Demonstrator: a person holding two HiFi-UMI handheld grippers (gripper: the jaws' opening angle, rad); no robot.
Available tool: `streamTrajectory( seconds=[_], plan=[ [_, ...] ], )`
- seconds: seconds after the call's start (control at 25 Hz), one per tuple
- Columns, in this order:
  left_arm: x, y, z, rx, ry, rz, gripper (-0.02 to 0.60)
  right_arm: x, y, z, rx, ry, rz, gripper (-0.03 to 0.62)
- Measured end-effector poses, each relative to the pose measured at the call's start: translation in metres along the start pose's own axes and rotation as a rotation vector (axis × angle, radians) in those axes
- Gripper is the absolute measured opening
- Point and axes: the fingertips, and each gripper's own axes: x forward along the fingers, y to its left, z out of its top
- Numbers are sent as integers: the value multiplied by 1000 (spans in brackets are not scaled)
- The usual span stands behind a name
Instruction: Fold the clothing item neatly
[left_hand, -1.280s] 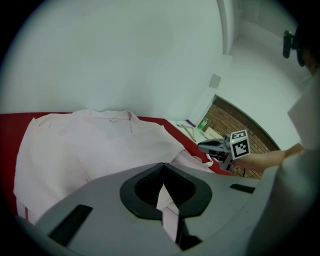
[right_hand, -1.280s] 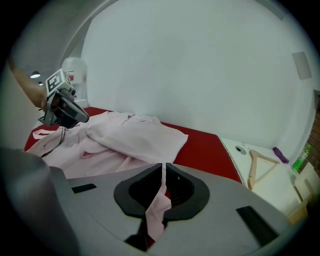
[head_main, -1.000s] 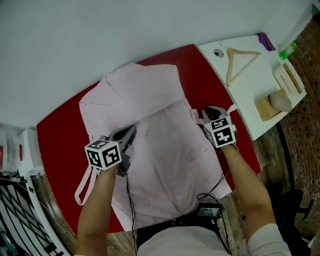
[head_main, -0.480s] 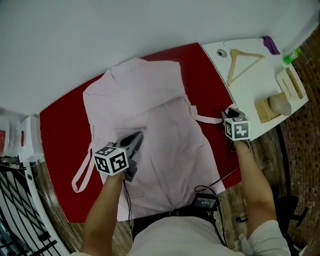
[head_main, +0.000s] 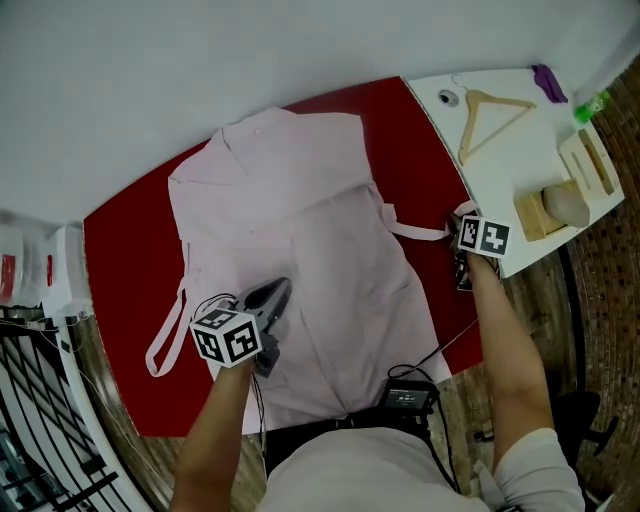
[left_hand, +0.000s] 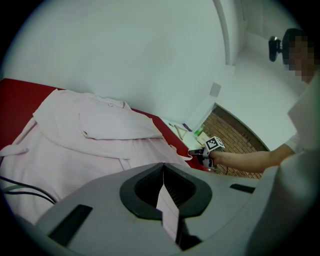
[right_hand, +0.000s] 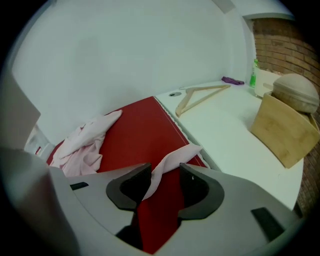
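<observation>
Garment: pale pink cloth robe (head_main: 300, 220), flat on the red worktop (head_main: 120, 250)
My left hand-held gripper (left_hand: 163, 186): clenched on a robe fold, anchoring it
My right hand-held gripper (right_hand: 162, 182): just been opening, pink belt strap (right_hand: 172, 159) loose between jaws

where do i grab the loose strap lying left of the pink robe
Take the strap at its looped end, coming down from above on the person's left, jaws across its narrow width. It lies flat on the red table, clear of the robe, so nothing else should get pinched.
</observation>
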Motion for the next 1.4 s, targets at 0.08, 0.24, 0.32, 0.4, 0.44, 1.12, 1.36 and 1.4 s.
streamTrajectory(
  seconds=[0.08, 0.24, 0.32, 0.4, 0.44, 1.12, 1.36, 1.4],
  plan=[
    [-1, 0, -3, -11, -1, -7, 6, 3, -3, 1, 25, 5, -18, 158],
    [-1, 0, -10, -20, 7, -30, 6, 1, -11, 4, 31, 17, -68, 92],
    [-3, 0, -10, -24, 3, -39, 6, -6, -14, 11, 24, -11, -93, 33],
    [-6, 1, -11, -29, -4, -47, 6, -16, -7, 23, -7, -55, -97, 29],
    [-7, 2, -11, -32, -8, -49, 6, -21, 0, 28, -36, -76, -92, 28],
    [-37, 20, -16, -100, -83, -56, 6, -88, 209, 98, -535, -380, 175, 25],
    [-52, 33, -16, -123, -116, -41, 6, -91, 288, 91, -627, -412, 285, 25],
    [-55, 35, -17, -129, -120, -37, 6, -89, 300, 86, -641, -410, 302, 25]
  ],
)
